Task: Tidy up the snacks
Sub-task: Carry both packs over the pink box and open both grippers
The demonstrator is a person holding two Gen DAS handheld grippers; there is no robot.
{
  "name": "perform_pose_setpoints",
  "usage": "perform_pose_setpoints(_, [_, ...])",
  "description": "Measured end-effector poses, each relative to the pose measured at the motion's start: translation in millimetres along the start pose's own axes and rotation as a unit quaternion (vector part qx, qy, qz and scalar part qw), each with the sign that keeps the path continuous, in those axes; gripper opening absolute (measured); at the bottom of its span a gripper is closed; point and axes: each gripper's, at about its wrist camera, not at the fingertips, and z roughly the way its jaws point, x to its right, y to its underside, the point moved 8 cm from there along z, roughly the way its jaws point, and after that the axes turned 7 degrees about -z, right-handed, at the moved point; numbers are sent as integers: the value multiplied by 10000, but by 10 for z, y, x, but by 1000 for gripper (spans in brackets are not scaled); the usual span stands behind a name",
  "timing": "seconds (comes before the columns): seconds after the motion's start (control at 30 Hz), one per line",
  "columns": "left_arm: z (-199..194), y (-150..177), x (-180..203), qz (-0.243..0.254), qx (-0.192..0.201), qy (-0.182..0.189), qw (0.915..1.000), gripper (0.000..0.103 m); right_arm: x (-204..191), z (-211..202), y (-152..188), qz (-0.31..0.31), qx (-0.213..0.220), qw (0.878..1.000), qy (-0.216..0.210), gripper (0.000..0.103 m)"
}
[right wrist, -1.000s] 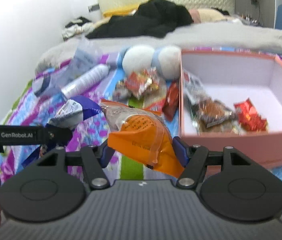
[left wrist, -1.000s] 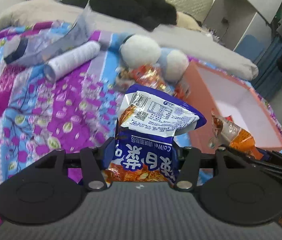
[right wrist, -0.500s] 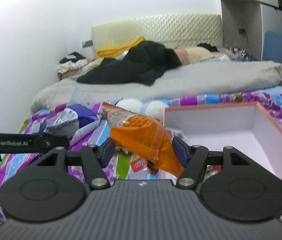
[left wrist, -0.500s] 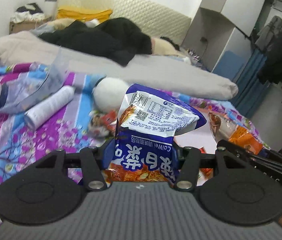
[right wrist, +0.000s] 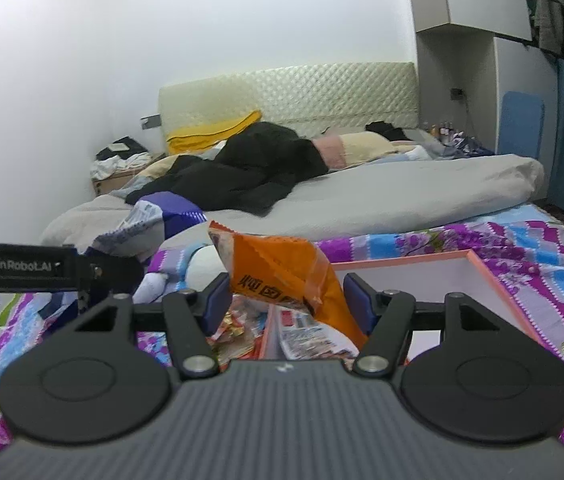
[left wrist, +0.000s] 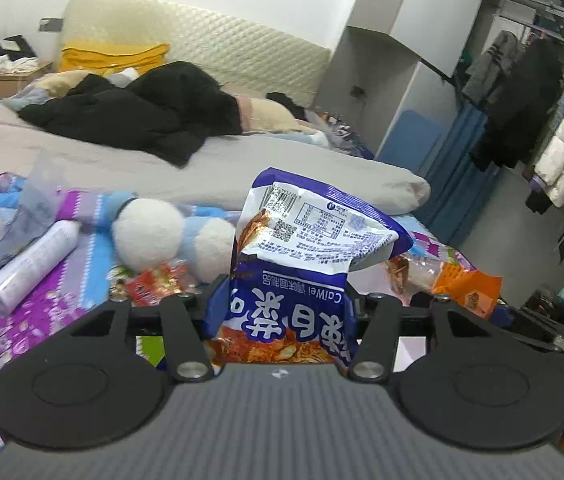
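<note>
My left gripper (left wrist: 284, 300) is shut on a blue and white snack bag (left wrist: 314, 232), held upright above the patterned bedspread. My right gripper (right wrist: 286, 296) is shut on an orange snack bag (right wrist: 278, 264), lifted near the pink box (right wrist: 494, 280). Each view shows the other bag: the orange snack bag (left wrist: 466, 292) to the right, the blue snack bag (right wrist: 154, 220) to the left. Loose red snack packets (left wrist: 154, 280) lie on the bedspread beside the box. A packet (right wrist: 306, 332) lies inside the box, partly hidden by the gripper.
A white and blue plush toy (left wrist: 150, 232), a white bottle (left wrist: 34, 264) and a clear plastic bag (left wrist: 10, 220) lie on the bedspread. Behind are a grey duvet (right wrist: 402, 188) and black clothes (left wrist: 134, 116). A clothes rack (left wrist: 562, 140) stands at the right.
Both grippers have risen with their bags and tilted upward. The bedspread, the plush toy and the pink box have sunk lower in both views; the grips have not changed.
</note>
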Motion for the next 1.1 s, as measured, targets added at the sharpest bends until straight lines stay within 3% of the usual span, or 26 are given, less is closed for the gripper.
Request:
perform_pose_setpoints(0.23, [470,60,336,184,-297,144,9993,60,394,85,85,176,-109,9992,335,59])
perform_pose_setpoints(0.53, [1328,371,611,417,-989,218,9940,60,884,516,539,494,-720,9945,585,56])
perform_pose_setpoints(0.77, [1948,677,639,554,-1597,94,9856,60,1133,827,923,628,-1167,9890,662,56])
perform_pose_setpoints(0.97, [2166,875,546,564,-1835,29,9814,61,1229,959,1194,733,-1474,9839,693,56])
perform_pose_setpoints(1.0, [2173,879,549,624,-1843,49,9809,63,1246,966,1220,790,-1498,9831,692,57])
perform_pose_setpoints(1.1, [2113,850,603,775,-1785,124,9808,86,1282,971,1266,915,-1578,9805,727,62])
